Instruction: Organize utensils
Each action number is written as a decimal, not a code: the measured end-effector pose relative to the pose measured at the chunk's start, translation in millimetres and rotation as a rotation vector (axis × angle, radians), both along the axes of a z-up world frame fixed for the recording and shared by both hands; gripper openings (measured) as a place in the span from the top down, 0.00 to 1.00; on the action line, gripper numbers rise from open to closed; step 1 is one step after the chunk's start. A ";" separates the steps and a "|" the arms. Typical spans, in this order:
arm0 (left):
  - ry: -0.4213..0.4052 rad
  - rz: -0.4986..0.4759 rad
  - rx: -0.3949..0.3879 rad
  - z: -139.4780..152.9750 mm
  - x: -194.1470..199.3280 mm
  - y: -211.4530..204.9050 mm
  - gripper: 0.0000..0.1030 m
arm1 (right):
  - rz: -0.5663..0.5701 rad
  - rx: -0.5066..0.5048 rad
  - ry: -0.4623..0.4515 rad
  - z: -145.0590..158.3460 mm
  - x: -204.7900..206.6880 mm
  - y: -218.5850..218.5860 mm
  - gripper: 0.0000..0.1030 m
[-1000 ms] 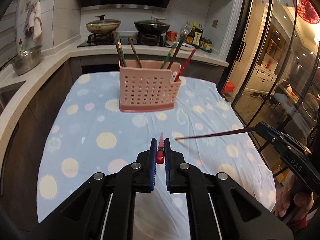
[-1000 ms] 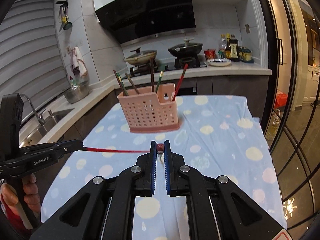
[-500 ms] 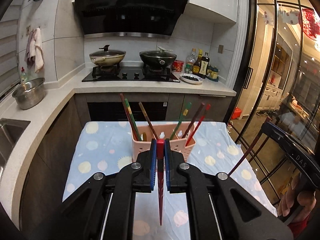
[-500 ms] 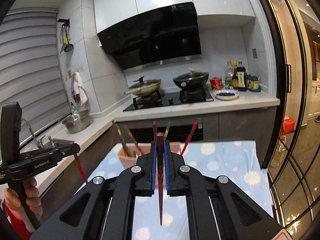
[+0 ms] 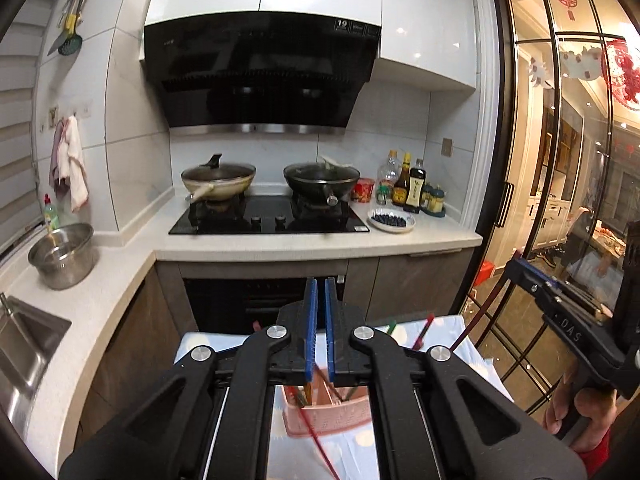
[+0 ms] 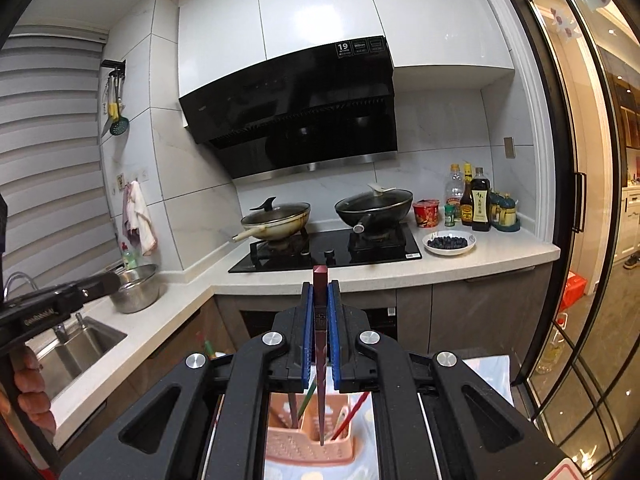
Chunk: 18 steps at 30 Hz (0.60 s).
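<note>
While both tongs hang above the pink holder [image 6: 308, 446] on the bench, right tongs [image 6: 321, 312] pinch 1 dark-red chopstick [image 6: 321, 360] upright; left tongs [image 5: 320, 320] pinch 1 red chopstick [image 5: 320, 446] below.

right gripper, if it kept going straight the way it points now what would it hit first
Probably the cabinet front under the countertop. The right gripper, shut on a dark red chopstick, aims there over the pink holder, with open air between; depth is uncertain.
</note>
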<state>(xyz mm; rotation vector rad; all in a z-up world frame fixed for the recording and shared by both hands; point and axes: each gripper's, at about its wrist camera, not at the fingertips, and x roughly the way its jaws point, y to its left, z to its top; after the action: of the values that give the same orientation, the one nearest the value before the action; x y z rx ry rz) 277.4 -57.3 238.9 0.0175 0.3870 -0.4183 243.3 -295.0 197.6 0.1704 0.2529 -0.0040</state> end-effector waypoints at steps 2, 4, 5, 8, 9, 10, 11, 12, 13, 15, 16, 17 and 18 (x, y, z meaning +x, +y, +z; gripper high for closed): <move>-0.010 0.004 -0.004 7.5 7.2 -1.0 0.97 | -0.004 -0.001 0.001 2.5 9.0 -1.8 0.93; -0.015 0.008 -0.010 11.7 11.6 -0.3 0.97 | -0.005 -0.002 0.007 2.1 16.5 -1.9 0.93; -0.017 0.009 -0.009 12.1 11.7 0.6 0.97 | -0.003 0.002 0.012 -0.2 18.2 -1.5 0.93; 0.004 0.001 0.002 0.9 12.5 3.1 0.96 | 0.009 0.003 0.033 -12.8 15.9 1.7 0.93; 0.021 0.000 0.008 -8.2 12.7 4.6 0.96 | 0.010 0.001 0.039 -17.2 14.0 2.9 0.93; 0.039 0.001 0.015 -15.8 13.2 6.1 0.96 | 0.009 -0.001 0.046 -22.3 11.0 4.0 0.93; 0.064 0.008 0.025 -28.8 13.6 8.7 0.96 | 0.010 0.001 0.053 -28.2 6.2 4.6 0.93; 0.087 0.012 0.032 -40.2 13.6 11.8 0.96 | 0.011 0.004 0.056 -31.4 2.9 4.9 0.93; 0.113 0.015 0.043 -52.3 12.8 14.0 0.96 | 0.010 0.005 0.058 -35.1 -2.2 5.3 0.93; 0.182 0.036 0.057 -80.2 14.8 21.7 0.95 | 0.006 0.002 0.059 -40.4 -16.6 5.7 0.94; 0.219 0.045 0.062 -95.5 15.5 26.2 0.95 | 0.005 0.000 0.059 -42.9 -22.9 7.1 0.93; 0.258 0.059 0.068 -111.2 15.8 31.5 0.91 | 0.005 -0.001 0.060 -44.6 -29.7 7.6 0.93; 0.286 0.072 0.076 -125.4 15.5 35.9 0.86 | 0.005 -0.003 0.061 -46.4 -37.6 8.5 0.93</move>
<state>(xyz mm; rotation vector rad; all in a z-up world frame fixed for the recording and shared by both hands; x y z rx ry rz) 292.9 -21.4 113.5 0.0176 0.6836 -0.3353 205.7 -286.5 151.2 0.1666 0.3146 -0.0045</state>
